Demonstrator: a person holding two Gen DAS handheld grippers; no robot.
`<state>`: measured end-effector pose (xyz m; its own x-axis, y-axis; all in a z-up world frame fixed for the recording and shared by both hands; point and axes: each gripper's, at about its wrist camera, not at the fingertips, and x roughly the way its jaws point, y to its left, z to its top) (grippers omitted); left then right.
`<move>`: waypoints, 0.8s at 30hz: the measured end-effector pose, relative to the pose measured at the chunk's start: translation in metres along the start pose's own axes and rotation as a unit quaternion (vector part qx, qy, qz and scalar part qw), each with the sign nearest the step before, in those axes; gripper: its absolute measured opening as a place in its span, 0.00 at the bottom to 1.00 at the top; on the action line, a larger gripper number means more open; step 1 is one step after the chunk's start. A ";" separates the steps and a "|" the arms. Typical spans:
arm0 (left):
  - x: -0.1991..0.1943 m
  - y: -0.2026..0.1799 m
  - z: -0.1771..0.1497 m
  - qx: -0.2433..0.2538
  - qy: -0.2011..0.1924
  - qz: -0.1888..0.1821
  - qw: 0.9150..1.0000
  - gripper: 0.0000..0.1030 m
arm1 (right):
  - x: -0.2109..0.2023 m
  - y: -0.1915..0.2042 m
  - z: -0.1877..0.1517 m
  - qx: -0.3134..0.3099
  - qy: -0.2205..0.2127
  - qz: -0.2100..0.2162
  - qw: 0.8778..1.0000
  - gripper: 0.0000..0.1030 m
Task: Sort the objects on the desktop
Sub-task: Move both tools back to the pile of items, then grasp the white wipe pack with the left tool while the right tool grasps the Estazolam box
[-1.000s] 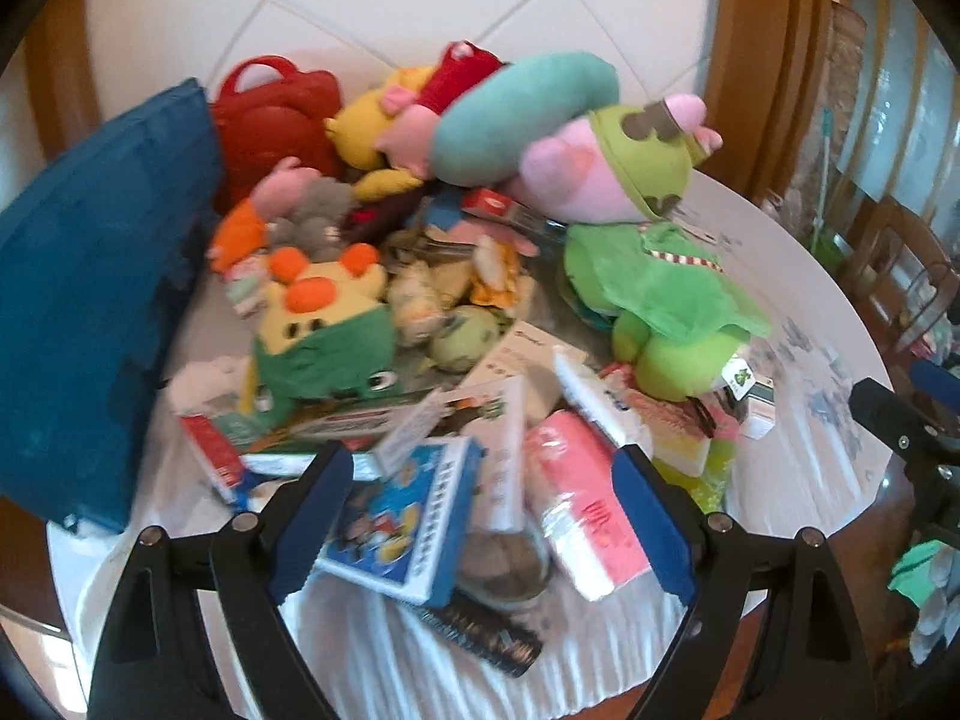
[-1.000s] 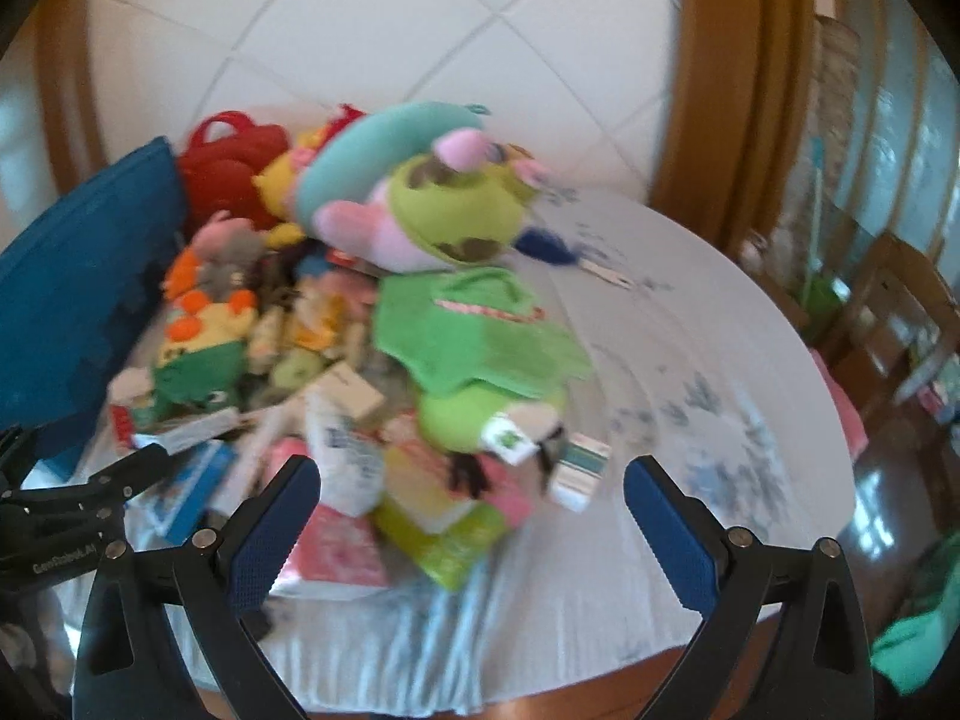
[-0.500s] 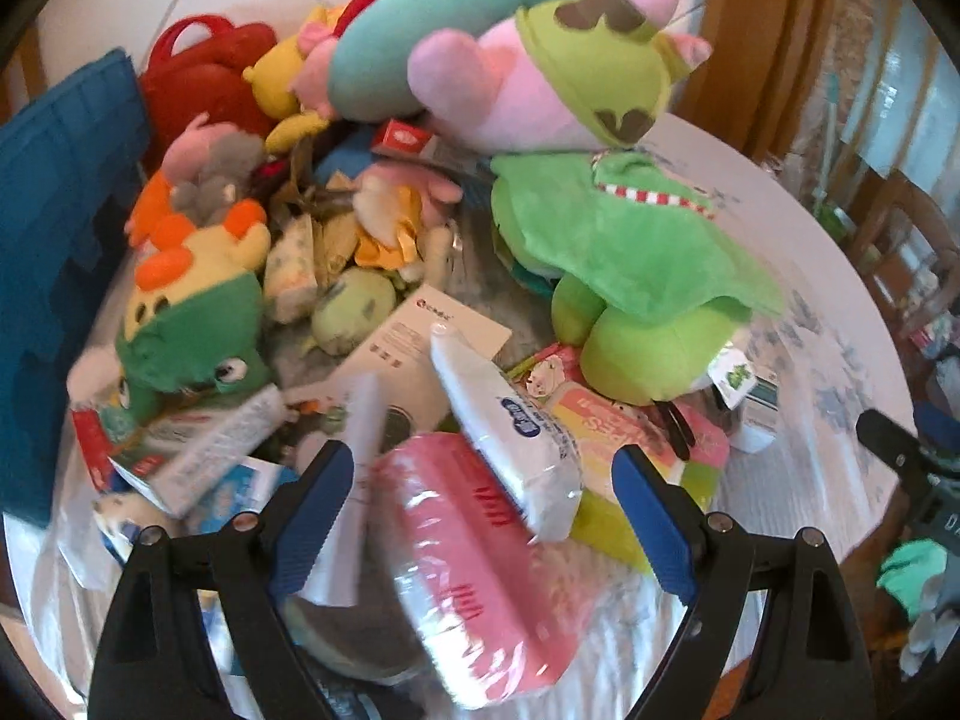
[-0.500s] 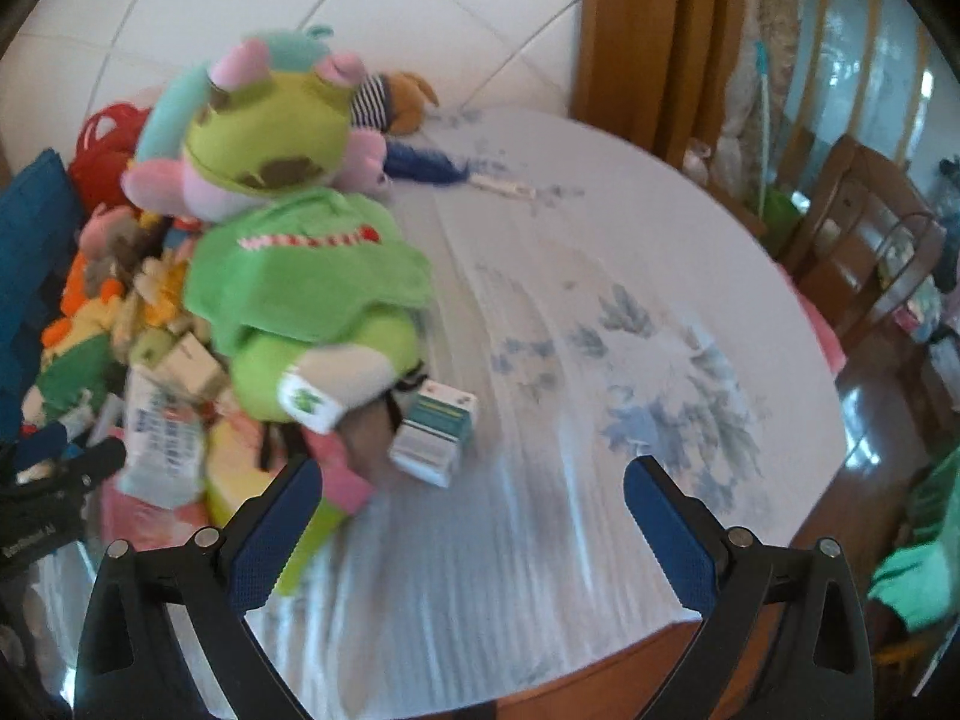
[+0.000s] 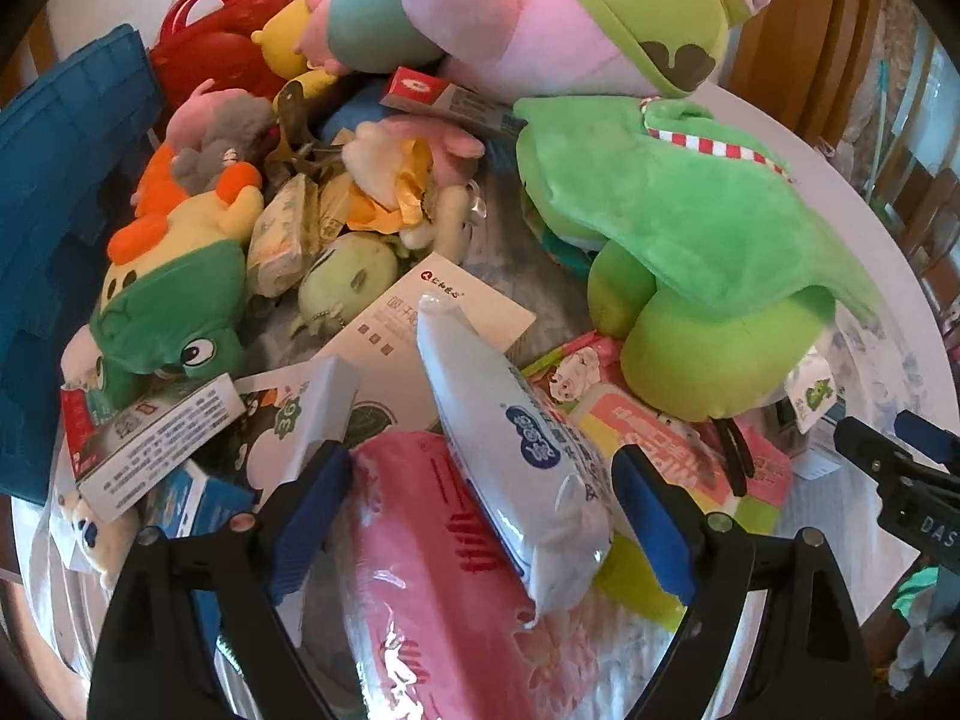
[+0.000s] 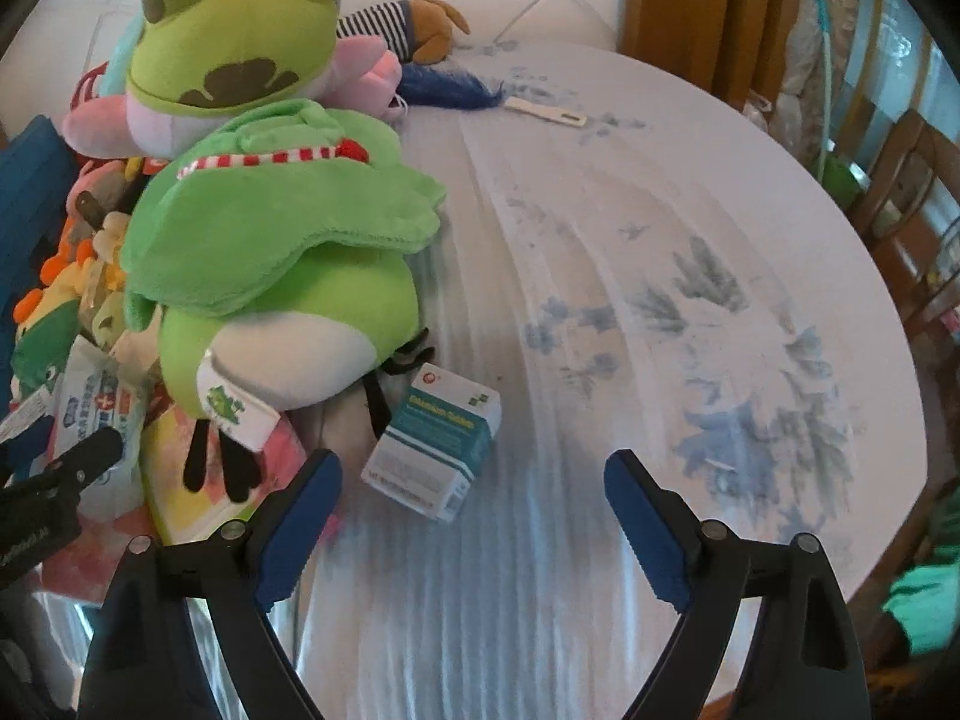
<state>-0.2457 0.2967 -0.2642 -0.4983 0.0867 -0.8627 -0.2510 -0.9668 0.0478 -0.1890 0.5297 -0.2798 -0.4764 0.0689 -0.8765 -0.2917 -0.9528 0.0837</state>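
A heap of toys and packets covers the left half of a round table. My left gripper (image 5: pixel 480 516) is open, its blue pads either side of a pink tissue pack (image 5: pixel 444 576) and a white-blue wipes packet (image 5: pixel 516 450) lying across it. A big green plush frog (image 5: pixel 690 240) lies to the right. My right gripper (image 6: pixel 474 516) is open, low over the cloth, with a small teal-and-white box (image 6: pixel 435 438) just ahead of its left pad. The green plush frog (image 6: pixel 270 276) lies left of the box.
A blue fabric bin (image 5: pixel 54 228) stands at the left edge, a red bag (image 5: pixel 222 54) behind the pile. A pink-and-green frog plush (image 6: pixel 234 60) tops the heap. The table's floral cloth (image 6: pixel 690 300) lies bare on the right. Wooden chairs (image 6: pixel 912 198) stand beyond.
Both grippers have moved forward and down. The left one closed in over the pink pack and wipes packet; the right one swung right toward the teal box and bare cloth.
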 end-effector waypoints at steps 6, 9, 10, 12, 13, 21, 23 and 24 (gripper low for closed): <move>0.007 0.001 0.006 0.013 -0.002 -0.003 1.000 0.86 | 0.028 0.008 0.001 0.006 0.022 -0.001 1.000 0.87; 0.007 0.004 0.007 0.010 -0.009 -0.015 1.000 0.86 | 0.041 0.010 -0.001 0.005 0.034 -0.007 0.999 0.59; 0.006 0.004 0.007 0.011 -0.008 -0.017 1.000 0.86 | 0.044 0.011 -0.002 0.001 0.035 -0.009 0.999 0.55; 0.005 0.003 0.007 0.013 -0.008 -0.019 1.000 0.74 | 0.047 0.012 -0.003 -0.007 0.037 -0.015 0.999 0.46; 0.004 0.002 0.008 0.014 -0.008 -0.020 1.000 0.72 | 0.047 0.011 -0.004 -0.008 0.038 -0.017 0.999 0.43; 0.002 -0.004 0.009 0.025 -0.008 -0.019 0.999 0.63 | 0.044 0.003 -0.007 0.000 0.040 -0.010 0.999 0.38; 0.001 -0.004 0.009 0.024 -0.011 -0.015 1.000 0.61 | 0.044 0.003 -0.005 0.000 0.038 -0.008 0.999 0.38; 0.000 -0.003 0.010 0.022 -0.013 -0.015 1.000 0.57 | 0.044 0.002 -0.004 -0.001 0.038 -0.007 0.999 0.38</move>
<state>-0.2529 0.3023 -0.2599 -0.5109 0.1231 -0.8508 -0.3026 -0.9521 0.0440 -0.2070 0.5290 -0.3204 -0.4084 0.0601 -0.9108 -0.2964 -0.9525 0.0701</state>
